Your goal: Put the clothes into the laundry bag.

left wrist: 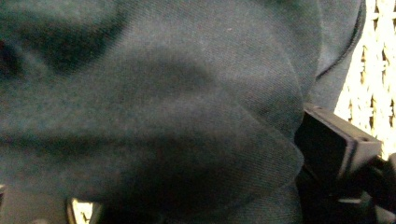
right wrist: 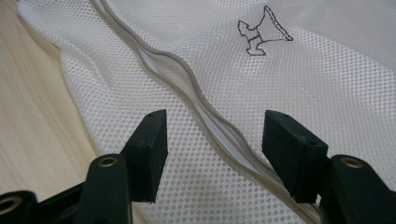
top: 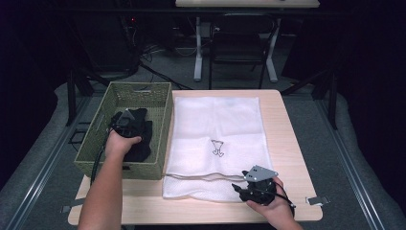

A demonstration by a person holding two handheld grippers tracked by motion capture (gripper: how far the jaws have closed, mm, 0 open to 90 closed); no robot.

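- The work in hand appears to be loading dark clothing into a white mesh laundry bag (top: 218, 143), which lies flat across the middle of the counter (top: 287, 143).
- A woven basket (top: 139, 91) stands at the left of the high view, just beside the bag's left edge; a dark garment (top: 141, 129) lies inside it.
- The left tool (top: 125, 125) is down in the basket, at the garment. In the left gripper view the dark cloth (left wrist: 154, 121) covers nearly the whole frame, with one black jaw showing at the lower right and basket weave (left wrist: 369, 84) at the far right. Whether this tool is apart or clamped on the cloth cannot be told.
- The right tool (top: 242, 188) sits at the lower right of the high view, over the bag's near edge. In the right gripper view its jaws stand apart, one either side of the zipper seam (right wrist: 187, 88), gripping nothing.
- A small outline logo (right wrist: 261, 32) is printed on the mesh at the upper right of that view.
- Judged step: taking the garment from the basket while readying the bag's opening.
- Judged next move: the right tool needs to close on one lip of the zipper seam and lift it, leaving the mouth open enough to receive the garment once it clears the basket wall.
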